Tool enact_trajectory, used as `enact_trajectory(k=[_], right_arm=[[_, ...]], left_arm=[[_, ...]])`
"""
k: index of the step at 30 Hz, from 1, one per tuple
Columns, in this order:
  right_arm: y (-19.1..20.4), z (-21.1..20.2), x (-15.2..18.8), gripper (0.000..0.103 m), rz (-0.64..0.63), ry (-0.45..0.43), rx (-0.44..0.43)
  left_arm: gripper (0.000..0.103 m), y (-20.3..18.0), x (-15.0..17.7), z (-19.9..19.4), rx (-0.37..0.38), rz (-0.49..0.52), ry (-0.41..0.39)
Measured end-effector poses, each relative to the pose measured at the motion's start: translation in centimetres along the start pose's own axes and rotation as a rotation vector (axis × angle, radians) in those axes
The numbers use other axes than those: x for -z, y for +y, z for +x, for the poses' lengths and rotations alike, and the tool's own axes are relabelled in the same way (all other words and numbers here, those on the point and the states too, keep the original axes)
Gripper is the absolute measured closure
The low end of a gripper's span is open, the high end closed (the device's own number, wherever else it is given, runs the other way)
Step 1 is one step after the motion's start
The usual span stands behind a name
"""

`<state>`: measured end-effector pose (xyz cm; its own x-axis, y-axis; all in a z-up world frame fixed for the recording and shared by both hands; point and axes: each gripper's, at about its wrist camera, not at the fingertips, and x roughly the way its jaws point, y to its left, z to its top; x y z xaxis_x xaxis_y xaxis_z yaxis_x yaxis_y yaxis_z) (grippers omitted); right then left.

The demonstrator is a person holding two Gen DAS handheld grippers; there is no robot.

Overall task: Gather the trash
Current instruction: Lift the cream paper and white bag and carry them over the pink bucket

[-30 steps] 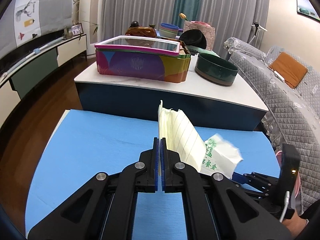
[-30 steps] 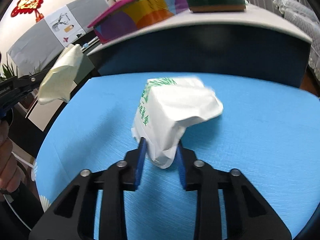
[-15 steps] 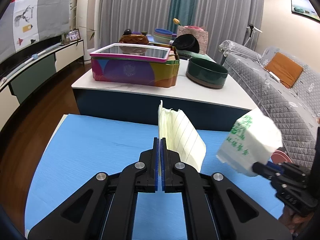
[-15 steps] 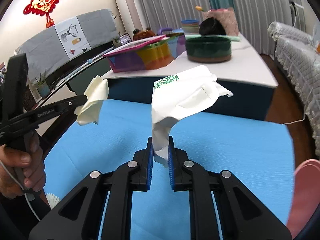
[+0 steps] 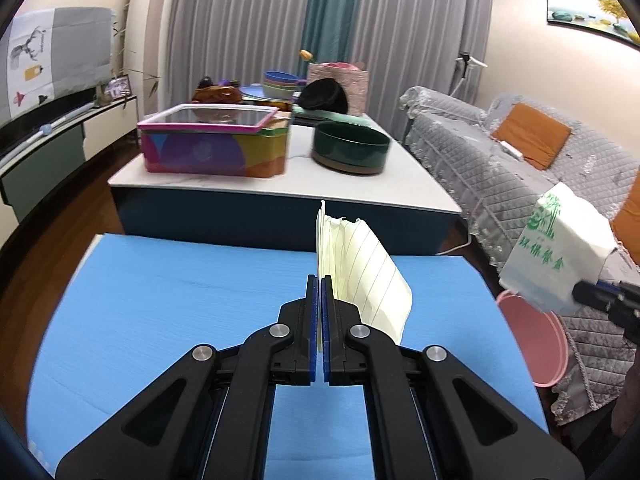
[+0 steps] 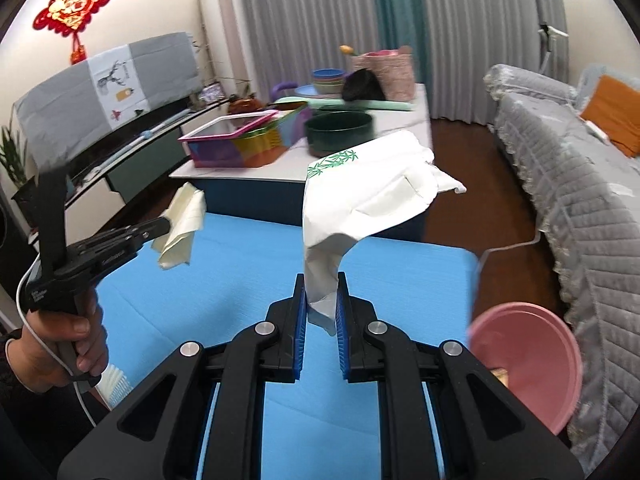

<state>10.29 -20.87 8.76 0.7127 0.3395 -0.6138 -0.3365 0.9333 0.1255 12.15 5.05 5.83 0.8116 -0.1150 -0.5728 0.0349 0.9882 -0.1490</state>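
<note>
My left gripper (image 5: 320, 280) is shut on a crumpled sheet of pale yellow lined paper (image 5: 368, 276), held up over the blue mat (image 5: 180, 300). My right gripper (image 6: 321, 280) is shut on a white paper bag with green print (image 6: 360, 196), lifted well above the mat (image 6: 224, 288). In the left wrist view that bag (image 5: 556, 256) hangs at the right edge, over a pink bin (image 5: 536, 340). In the right wrist view the left gripper (image 6: 166, 222) with its lined paper (image 6: 182, 222) sits at the left, in a person's hand (image 6: 56, 344). The pink bin (image 6: 528, 360) stands low at the right.
Behind the mat stands a low white-topped table (image 5: 280, 184) bearing a colourful tin box (image 5: 212, 148), a dark green bowl (image 5: 352, 152) and stacked bowls. A grey quilted sofa (image 5: 520, 176) with an orange cushion runs along the right. A cable (image 6: 508, 248) trails beside the mat.
The right gripper lifted the white bag off the mat and carried it up and rightward, toward the pink bin. The left gripper drifted slightly, still holding the lined paper.
</note>
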Motion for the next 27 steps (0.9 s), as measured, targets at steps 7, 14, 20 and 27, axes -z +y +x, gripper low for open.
enact_trajectory(k=[7,14,20,27], right_arm=[[-4.8,-1.2,3.5,0.089,0.102,-0.02,0.047],[-7.8,-1.8,5.7,0.089,0.121,-0.015,0.098],[-10.1,-2.8,6.6,0.089,0.156,-0.027,0.135],[-12.7,-3.4,7.2,0.089,0.214,-0.018,0.181]], left_arm=[[0.101,-3.5,2.6,0.2,0.043,0.006,0.031],[0.101,-7.2,4.4,1.3,0.069,0.055,0.069],[0.101,-9.6,4.7,2.1,0.083,0.086,0.081],[0.101,-12.2,4.6,2.7,0.126,0.114,0.089]])
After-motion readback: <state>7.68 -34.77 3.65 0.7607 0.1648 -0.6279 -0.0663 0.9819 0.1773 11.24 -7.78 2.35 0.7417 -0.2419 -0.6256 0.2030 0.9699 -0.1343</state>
